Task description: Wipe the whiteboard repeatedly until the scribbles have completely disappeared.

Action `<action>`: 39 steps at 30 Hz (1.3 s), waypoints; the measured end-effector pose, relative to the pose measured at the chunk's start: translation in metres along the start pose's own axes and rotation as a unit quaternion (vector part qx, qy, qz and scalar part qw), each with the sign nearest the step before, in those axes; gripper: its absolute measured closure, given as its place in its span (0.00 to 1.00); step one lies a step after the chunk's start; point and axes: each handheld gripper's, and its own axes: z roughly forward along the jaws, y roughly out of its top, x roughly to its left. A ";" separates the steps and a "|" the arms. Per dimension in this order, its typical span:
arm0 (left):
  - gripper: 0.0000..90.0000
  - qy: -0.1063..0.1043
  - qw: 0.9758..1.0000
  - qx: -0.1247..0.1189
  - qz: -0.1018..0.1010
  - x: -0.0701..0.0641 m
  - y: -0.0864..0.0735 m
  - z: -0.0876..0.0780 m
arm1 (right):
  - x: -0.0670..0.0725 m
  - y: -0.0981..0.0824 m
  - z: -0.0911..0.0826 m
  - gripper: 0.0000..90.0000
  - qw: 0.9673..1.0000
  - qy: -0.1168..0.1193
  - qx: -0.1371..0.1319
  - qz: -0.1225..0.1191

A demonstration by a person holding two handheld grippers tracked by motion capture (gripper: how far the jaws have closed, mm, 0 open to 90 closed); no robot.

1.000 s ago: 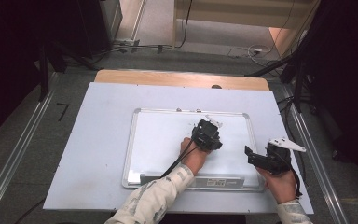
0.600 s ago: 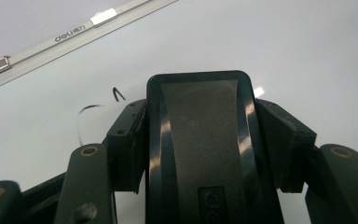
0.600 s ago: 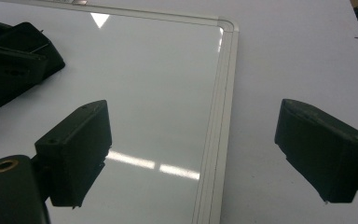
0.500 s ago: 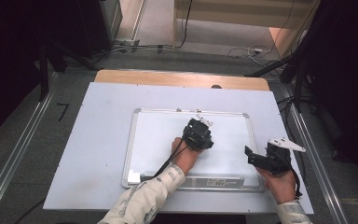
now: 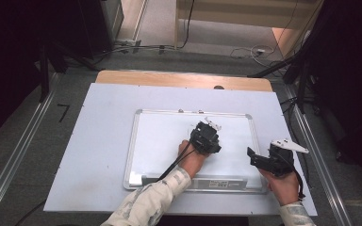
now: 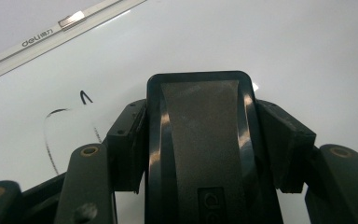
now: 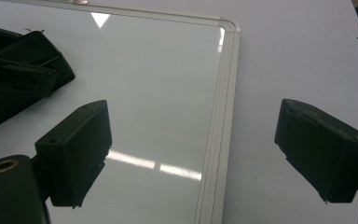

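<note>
Left gripper point(image 5: 206, 137) fingers clenched on black eraser point(image 6: 205, 140), pressed flat to whiteboard point(image 5: 160, 141) near pen marks point(image 6: 56, 135), for wiping. Right gripper point(image 7: 205, 154) fingers released, parked over right frame.

Whiteboard point(image 5: 169, 141) was white, silver-framed, with black scribble point(image 6: 56, 135); eraser point(image 6: 205, 140) black, grey-faced; tabletop point(image 5: 99, 141) pale grey.

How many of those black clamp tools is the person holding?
2. The left gripper is over the whiteboard, clamping an eraser; the right gripper hovers at the board's right edge, fingers apart.
</note>
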 end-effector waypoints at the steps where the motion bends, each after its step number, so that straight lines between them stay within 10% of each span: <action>1: 0.45 -0.005 1.000 -0.001 0.004 -0.003 -0.001 0.000 | 0.000 0.000 0.000 0.11 1.000 0.000 0.000 0.000; 39: 0.44 0.029 0.999 0.003 -0.034 0.032 0.005 0.006 | -0.002 -0.001 -0.002 0.11 1.000 -0.002 0.001 0.002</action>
